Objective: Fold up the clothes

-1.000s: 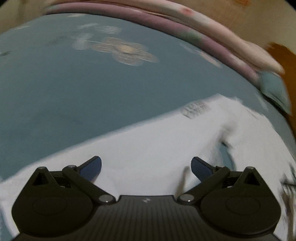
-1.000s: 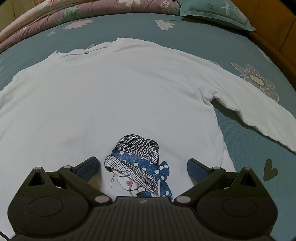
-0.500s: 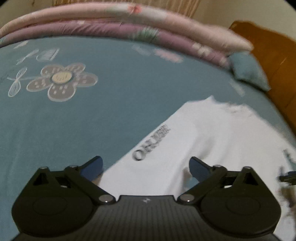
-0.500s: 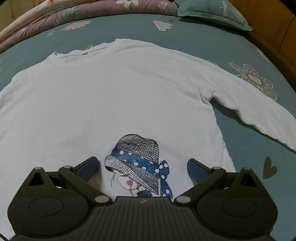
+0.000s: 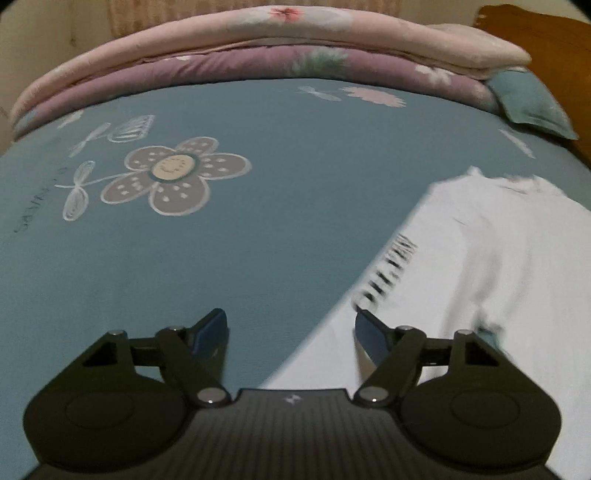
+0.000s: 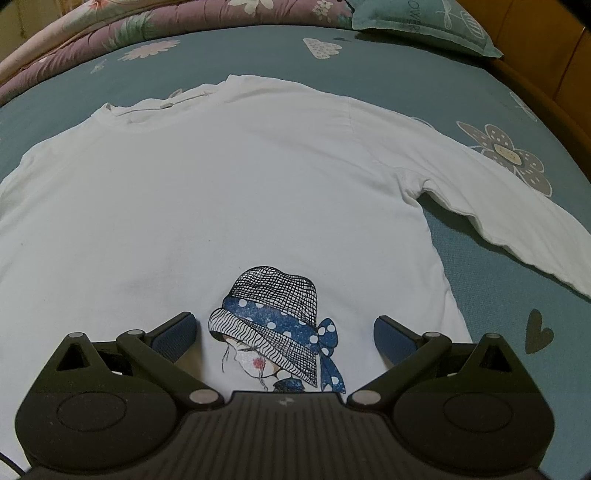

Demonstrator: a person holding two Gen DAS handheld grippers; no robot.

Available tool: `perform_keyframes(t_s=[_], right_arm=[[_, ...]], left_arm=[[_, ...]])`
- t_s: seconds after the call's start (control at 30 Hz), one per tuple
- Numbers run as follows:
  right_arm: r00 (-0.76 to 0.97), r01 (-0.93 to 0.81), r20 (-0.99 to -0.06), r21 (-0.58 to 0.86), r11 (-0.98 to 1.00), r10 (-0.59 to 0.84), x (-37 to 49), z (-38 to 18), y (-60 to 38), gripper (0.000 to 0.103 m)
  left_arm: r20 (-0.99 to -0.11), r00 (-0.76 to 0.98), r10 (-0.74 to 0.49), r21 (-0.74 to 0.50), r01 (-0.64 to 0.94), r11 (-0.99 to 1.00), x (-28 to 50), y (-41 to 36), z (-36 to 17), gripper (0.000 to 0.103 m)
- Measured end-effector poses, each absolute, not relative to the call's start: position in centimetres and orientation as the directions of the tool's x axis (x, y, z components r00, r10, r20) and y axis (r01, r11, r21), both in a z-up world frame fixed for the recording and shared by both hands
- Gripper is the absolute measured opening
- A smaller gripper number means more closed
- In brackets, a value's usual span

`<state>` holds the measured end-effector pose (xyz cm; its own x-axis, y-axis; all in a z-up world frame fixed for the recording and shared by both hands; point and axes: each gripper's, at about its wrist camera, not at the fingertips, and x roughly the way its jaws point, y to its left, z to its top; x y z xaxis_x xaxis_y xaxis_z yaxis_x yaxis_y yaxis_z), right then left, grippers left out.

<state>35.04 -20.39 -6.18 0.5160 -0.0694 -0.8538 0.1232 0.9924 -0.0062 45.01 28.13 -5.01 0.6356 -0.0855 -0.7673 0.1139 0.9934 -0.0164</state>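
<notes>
Shirt (image 6: 229,192) flat on bed; left gripper (image 5: 291,332) closing w/ nothing gripped, right gripper (image 6: 284,332) wide.

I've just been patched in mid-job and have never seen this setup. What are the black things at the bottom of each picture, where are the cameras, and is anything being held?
No robot here: a person holds a hand tool in each hand, each ending in a two-finger claw. A camera on each tool looks forward along its fingers, so the black shape at the bottom is the tool itself.

One picture is from the left claw, the other from the right claw.

A white long-sleeved shirt lies spread flat on a teal bedsheet with flower prints. A folded quilt and a pillow lie at the far edge.

The left claw is over the shirt's edge, its jaws closing, gripping nothing yet. The right claw is open above the hat print, holding nothing.
</notes>
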Motion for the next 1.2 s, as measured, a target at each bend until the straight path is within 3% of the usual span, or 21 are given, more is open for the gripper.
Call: perform_keyframes(t_s=[0.13, 0.37, 0.53, 0.83, 0.97, 1.2], right_arm=[[0.512, 0.125, -0.856, -0.007, 0.992, -0.071, 35.2, -6.2, -20.4, 0.103], [0.508, 0.130, -0.859, -0.007, 0.991, -0.073, 35.4, -6.2, -20.3, 0.103], [0.511, 0.126, -0.857, -0.005, 0.992, -0.070, 35.3, -6.2, -20.5, 0.103], [0.522, 0.131, -0.850, -0.005, 0.991, -0.073, 35.1, -6.3, -20.3, 0.103], [0.522, 0.132, -0.850, -0.006, 0.991, -0.075, 35.2, -6.3, -20.3, 0.103], [0.521, 0.132, -0.850, -0.005, 0.991, -0.074, 35.2, -6.3, -20.3, 0.103]], left_arm=[[-0.776, 0.624, -0.092, -0.021, 0.121, 0.992, 41.8, 27.4, -3.8, 0.076], [-0.703, 0.637, -0.317, -0.167, 0.287, 0.943, 39.6, 22.4, -2.3, 0.078], [-0.739, 0.594, -0.319, -0.136, 0.332, 0.933, 41.5, 19.8, -4.3, 0.078], [-0.715, 0.591, -0.374, -0.150, 0.394, 0.907, 42.2, 18.6, -3.7, 0.080], [-0.735, 0.594, -0.327, -0.098, 0.385, 0.918, 42.7, 18.1, -4.2, 0.080], [-0.741, 0.588, -0.324, -0.141, 0.336, 0.931, 42.2, 19.1, -4.5, 0.080]])
